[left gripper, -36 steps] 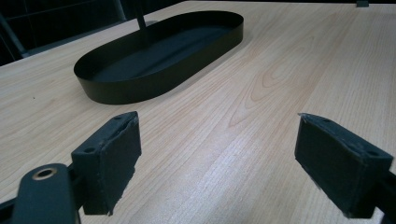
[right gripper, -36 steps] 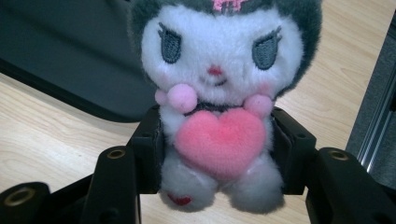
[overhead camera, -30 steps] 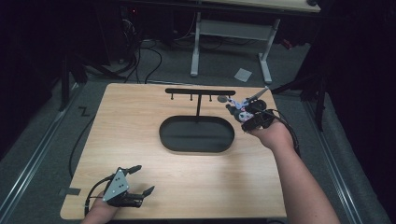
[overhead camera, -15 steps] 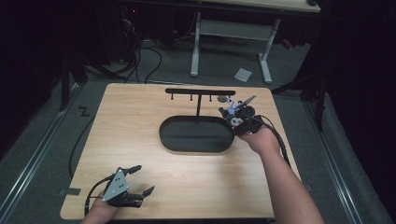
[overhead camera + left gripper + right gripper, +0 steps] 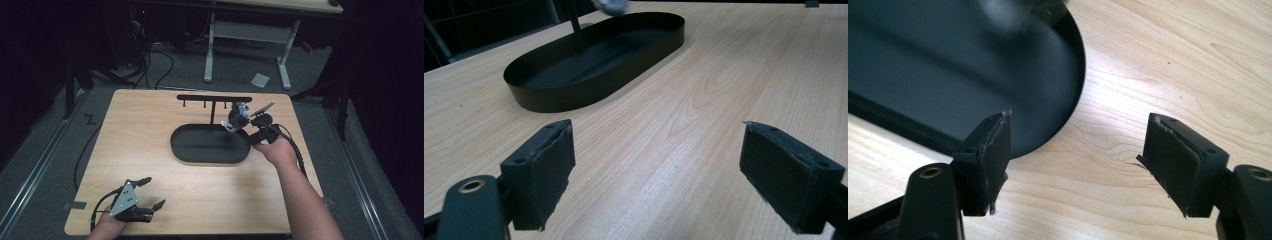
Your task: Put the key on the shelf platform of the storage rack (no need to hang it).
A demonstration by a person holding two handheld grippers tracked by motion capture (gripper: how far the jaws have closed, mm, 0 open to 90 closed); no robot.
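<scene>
A black oval tray (image 5: 210,145) lies mid-table with a black T-shaped rack (image 5: 215,98) rising behind it. My right gripper (image 5: 243,126) hovers at the tray's right end (image 5: 1068,75). Its jaws have just been opening and now stand open, with nothing between the pads (image 5: 993,150). A small grey-blue object (image 5: 239,117) shows blurred just ahead of the gripper, over the tray's end (image 5: 1003,12); I cannot tell whether it hangs or rests. My left gripper (image 5: 156,192) sits open near the front left corner, and its jaws (image 5: 656,175) frame bare wood short of the tray (image 5: 574,95).
The wooden table (image 5: 150,130) is bounded by a metal frame rail (image 5: 35,165) on the left. Beyond the far edge stand a white table base (image 5: 245,55) and cables on the floor (image 5: 150,65). The right forearm (image 5: 300,200) crosses the front right of the table.
The right hand has moved left and down from beside the rack's right end to the tray's right end. The left gripper has stayed put.
</scene>
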